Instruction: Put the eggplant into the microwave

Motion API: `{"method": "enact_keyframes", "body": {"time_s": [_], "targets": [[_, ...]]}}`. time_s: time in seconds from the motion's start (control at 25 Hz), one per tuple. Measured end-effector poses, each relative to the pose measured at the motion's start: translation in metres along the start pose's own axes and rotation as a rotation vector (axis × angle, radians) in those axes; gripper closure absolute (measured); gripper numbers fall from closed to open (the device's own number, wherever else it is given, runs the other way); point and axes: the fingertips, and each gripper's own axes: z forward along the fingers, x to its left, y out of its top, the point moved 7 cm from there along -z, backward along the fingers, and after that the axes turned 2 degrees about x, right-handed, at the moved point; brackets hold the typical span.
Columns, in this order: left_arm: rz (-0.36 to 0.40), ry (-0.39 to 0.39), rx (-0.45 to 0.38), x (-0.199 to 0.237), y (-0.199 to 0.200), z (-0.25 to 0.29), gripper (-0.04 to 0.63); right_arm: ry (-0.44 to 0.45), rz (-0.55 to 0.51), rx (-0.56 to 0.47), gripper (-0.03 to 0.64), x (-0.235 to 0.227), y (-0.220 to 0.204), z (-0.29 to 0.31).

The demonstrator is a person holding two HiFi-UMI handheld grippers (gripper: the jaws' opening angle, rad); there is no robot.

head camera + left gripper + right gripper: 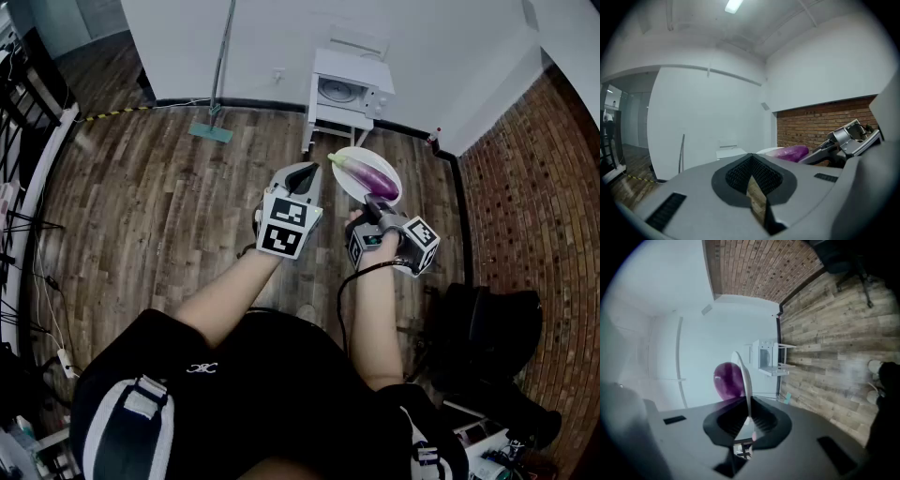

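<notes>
A purple eggplant point(367, 173) lies on a white plate point(343, 180), held out in the air above the wooden floor. My right gripper point(376, 202) is shut on the plate's near rim. From the right gripper view the plate point(746, 380) stands edge-on between the jaws, with the eggplant point(727, 379) on its left face. Left of the plate, my left gripper point(302, 174) is shut and holds nothing. The left gripper view catches the eggplant point(791, 152) at right. A white microwave point(350, 92) with its door closed sits on a small white stand point(330, 120) by the far wall.
A mop point(214, 127) leans on the white wall left of the stand. A brick wall point(525, 178) runs along the right. A black chair point(492, 352) stands at right behind me. Cables and a power strip point(64, 361) lie at far left.
</notes>
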Motion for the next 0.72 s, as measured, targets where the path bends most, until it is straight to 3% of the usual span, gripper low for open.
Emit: {"method": "enact_keyframes", "body": {"time_s": [0.72], "targets": [[-0.029,0.055,0.026,-0.054,0.004,0.044,0.595,0.018,0.009,0.030,0.588,0.000,0.079,-0.012]]}}
